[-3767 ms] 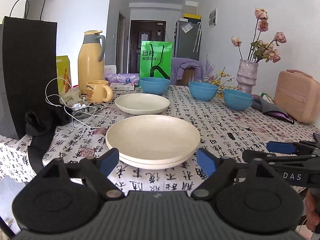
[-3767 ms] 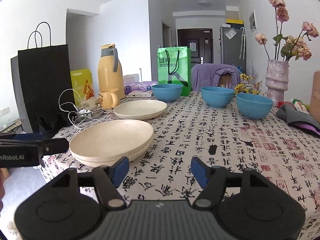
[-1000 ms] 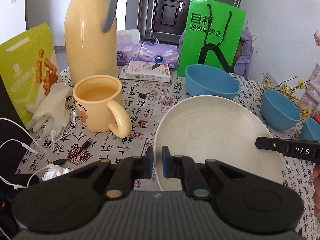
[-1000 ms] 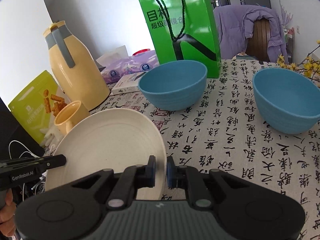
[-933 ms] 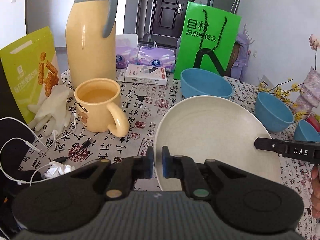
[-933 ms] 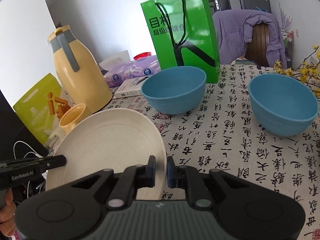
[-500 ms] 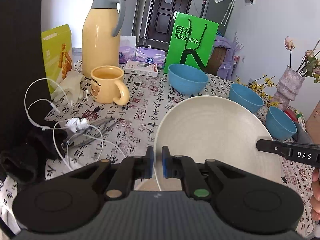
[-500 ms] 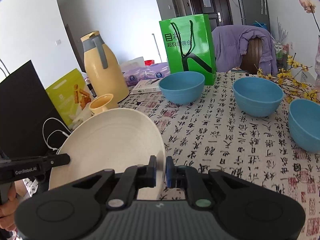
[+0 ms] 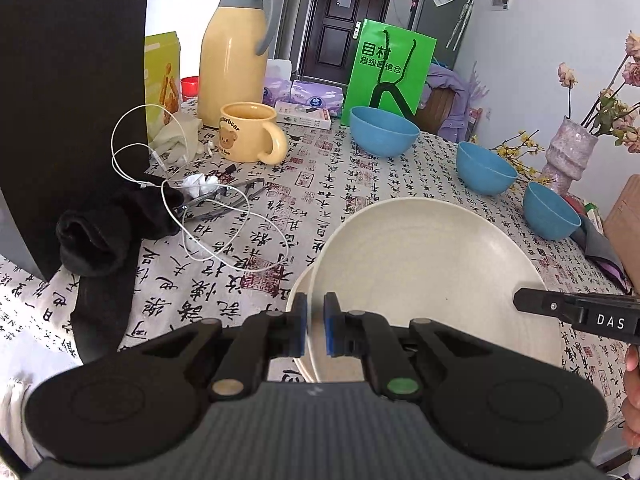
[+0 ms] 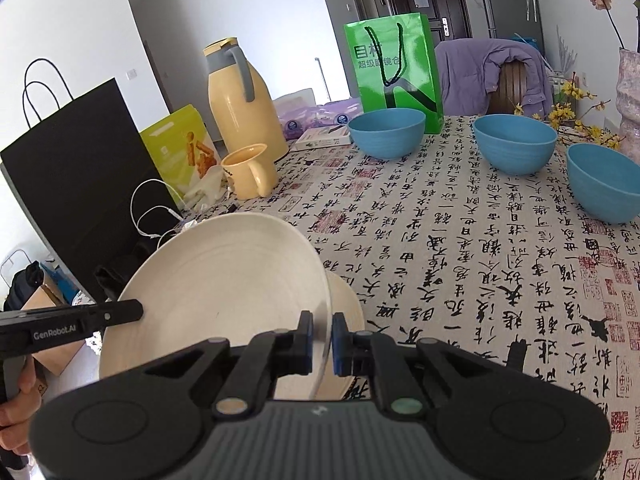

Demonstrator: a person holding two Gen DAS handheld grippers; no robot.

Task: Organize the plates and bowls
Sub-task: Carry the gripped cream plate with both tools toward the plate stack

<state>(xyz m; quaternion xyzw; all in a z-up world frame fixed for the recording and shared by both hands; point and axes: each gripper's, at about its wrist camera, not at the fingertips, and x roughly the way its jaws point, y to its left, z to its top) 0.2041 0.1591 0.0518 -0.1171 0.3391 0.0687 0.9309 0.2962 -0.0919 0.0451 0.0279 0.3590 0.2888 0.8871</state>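
Both grippers hold one cream plate point(image 9: 432, 276) by opposite rims. My left gripper point(image 9: 315, 326) is shut on its left rim, and my right gripper point(image 10: 319, 334) is shut on its right rim point(image 10: 224, 280). The plate hangs just above a stack of cream plates point(image 9: 298, 304) near the table's front edge; the stack's edge also shows in the right wrist view point(image 10: 348, 308). Three blue bowls stand farther back: one by the green bag point(image 9: 383, 131), one in the middle point(image 9: 486, 167), one at the right point(image 9: 550, 210).
A yellow mug point(image 9: 250, 132), yellow thermos point(image 9: 234, 68), white cables point(image 9: 192, 200), black cloth point(image 9: 104, 232) and a black bag point(image 9: 68, 80) crowd the left. A green bag point(image 9: 386, 70) stands at the back, a vase point(image 9: 566, 156) and a pink case edge point(image 9: 624, 220) at the right.
Both grippers closed on the far plate, lifted it and carried it back toward the front. It now hangs over the plate stack, lower than half a second ago.
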